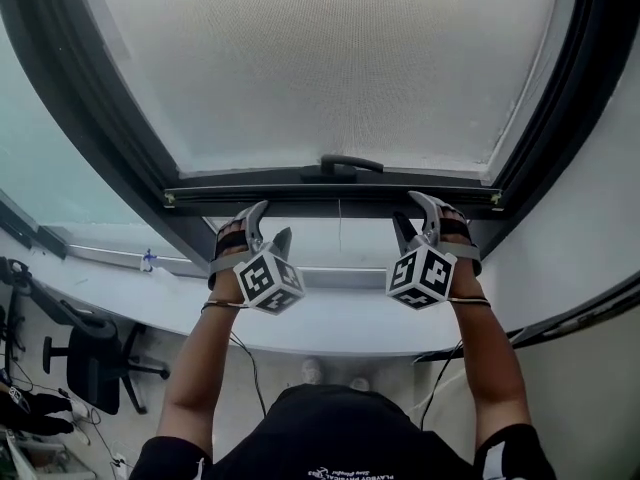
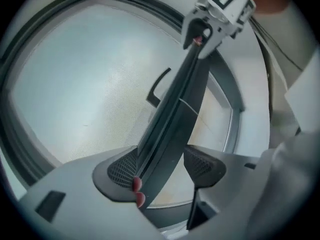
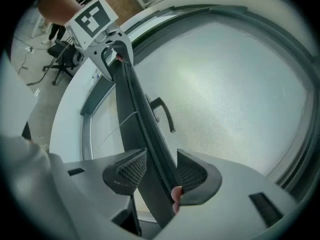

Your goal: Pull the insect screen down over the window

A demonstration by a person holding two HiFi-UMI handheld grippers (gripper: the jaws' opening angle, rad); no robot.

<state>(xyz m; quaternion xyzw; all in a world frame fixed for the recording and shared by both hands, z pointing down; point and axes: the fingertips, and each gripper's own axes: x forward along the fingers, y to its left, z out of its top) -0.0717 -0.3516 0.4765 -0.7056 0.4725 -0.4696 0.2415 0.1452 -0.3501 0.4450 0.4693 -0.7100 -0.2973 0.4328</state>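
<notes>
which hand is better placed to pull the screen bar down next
Right, narrowly: the right gripper has the bar squarely between its jaws, both touching. The left gripper straddles it at a slant, with a gap on one side.

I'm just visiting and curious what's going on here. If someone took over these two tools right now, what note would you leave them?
Grippers: left gripper is closed on the insect screen's bottom bar, left of its handle; right gripper is closed on the same bar, right of the handle.
Things: the screen covers most of the window; a strip of glass shows between bar and sill.
Done: both grips taken.
Left: pull the bar evenly down to the sill.
</notes>
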